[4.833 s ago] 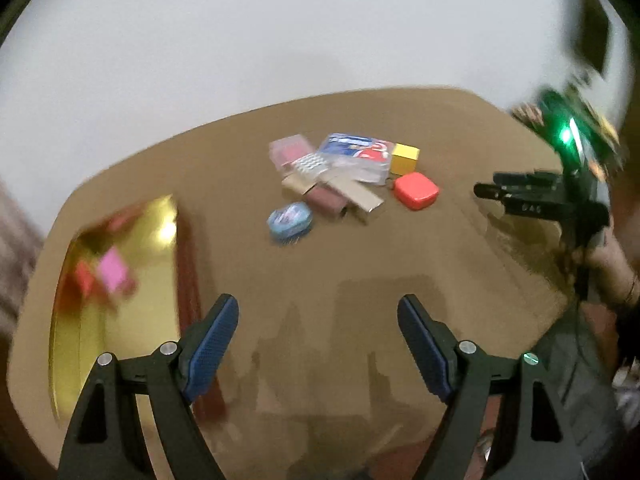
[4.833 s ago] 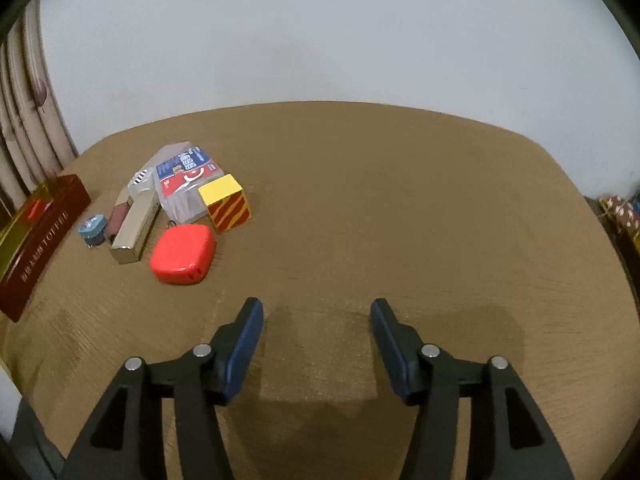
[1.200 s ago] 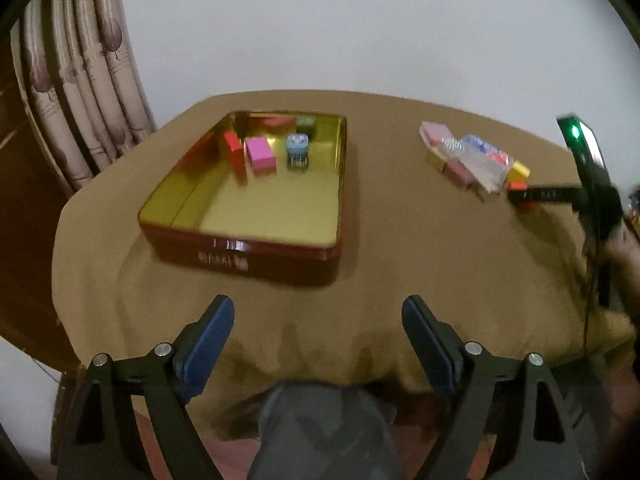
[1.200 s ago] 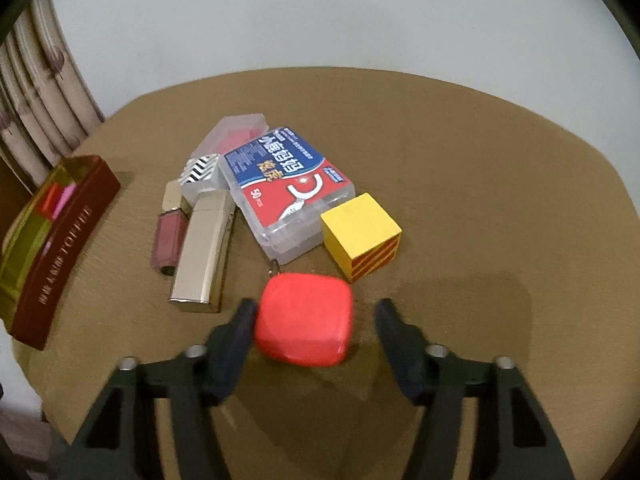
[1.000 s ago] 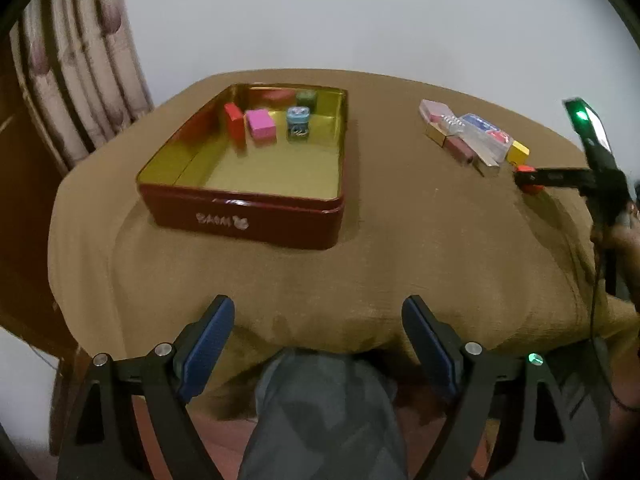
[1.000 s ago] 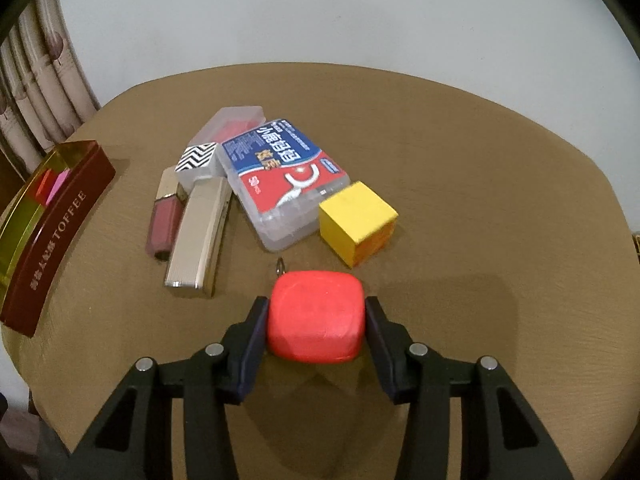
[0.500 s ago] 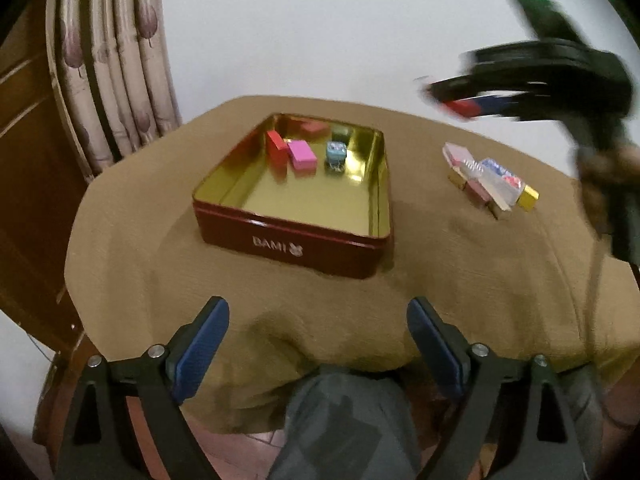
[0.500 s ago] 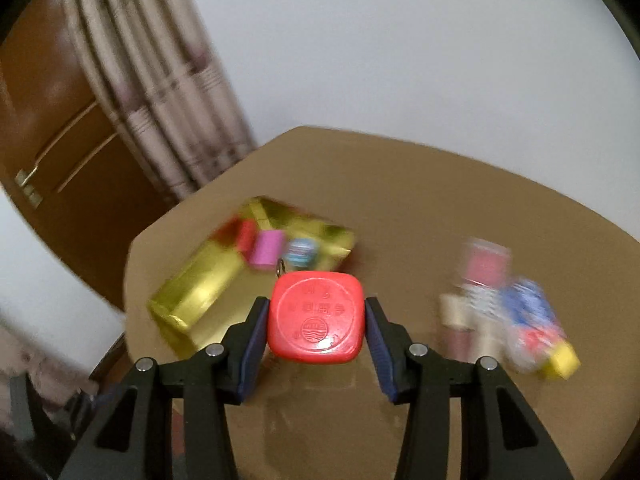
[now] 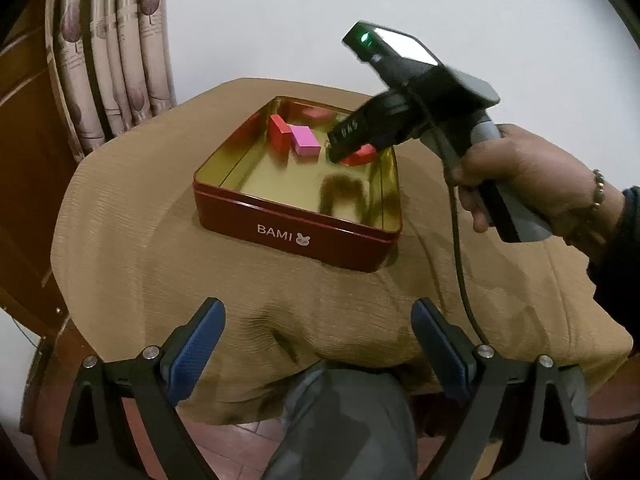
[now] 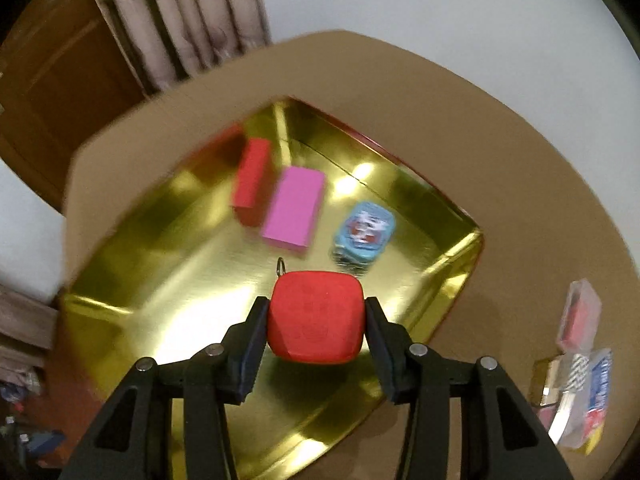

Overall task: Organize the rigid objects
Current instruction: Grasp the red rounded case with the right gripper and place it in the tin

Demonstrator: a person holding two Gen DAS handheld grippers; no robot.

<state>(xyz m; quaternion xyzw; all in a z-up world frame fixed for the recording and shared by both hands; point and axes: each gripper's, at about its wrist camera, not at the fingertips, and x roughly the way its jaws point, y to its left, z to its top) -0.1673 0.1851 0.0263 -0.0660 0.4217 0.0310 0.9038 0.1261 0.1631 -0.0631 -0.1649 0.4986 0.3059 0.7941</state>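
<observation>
Right gripper (image 10: 316,330), both fingers pressed against the sides of a rounded red plastic case (image 10: 316,316), holds it above the gold interior of a dark red rectangular tin (image 10: 120,264). Ahead of the fingertips in the tin lie a pink block (image 10: 294,208), a red block (image 10: 252,178) and a small blue oval tin (image 10: 364,234). Left gripper (image 9: 318,348): fingers spread wide, nothing between them, the tin (image 9: 280,232) well ahead on the brown tablecloth (image 9: 140,248).

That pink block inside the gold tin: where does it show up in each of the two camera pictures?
Left wrist view: the pink block lies at the tin's far end, upper middle of the picture.
Right wrist view: the pink block sits left of centre, on the gold floor.
Shared landmark: the red block right beside it.
</observation>
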